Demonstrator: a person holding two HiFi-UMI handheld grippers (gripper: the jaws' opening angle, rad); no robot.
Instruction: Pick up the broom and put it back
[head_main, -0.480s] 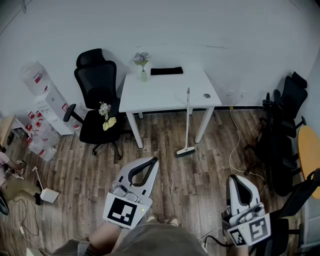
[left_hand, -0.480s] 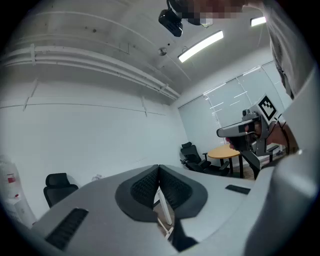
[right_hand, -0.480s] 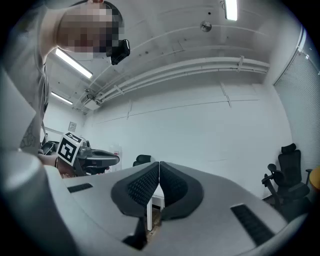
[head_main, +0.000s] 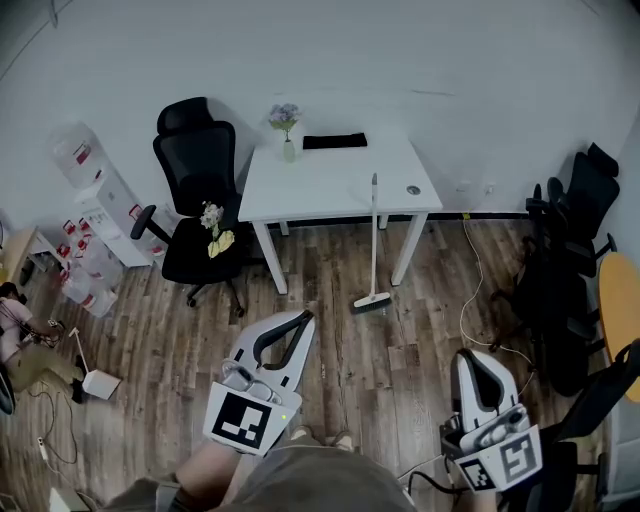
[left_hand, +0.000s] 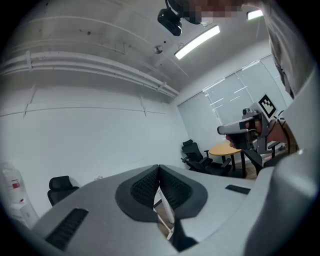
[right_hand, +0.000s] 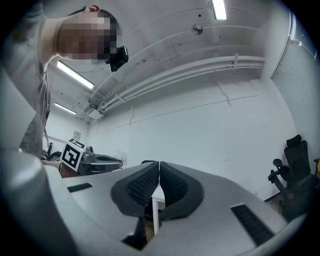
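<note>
The white rectangular table (head_main: 330, 185) is propping the slim white long-handled broom (head_main: 374, 250) near-upright, at one o'clock from my nearer left gripper (head_main: 303, 320), eleven o'clock from my right gripper (head_main: 472, 358); I am holding both clenched, empty.

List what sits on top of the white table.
A small vase of flowers, a flat black object and a small round item. The floor under the tabletop is hidden.
</note>
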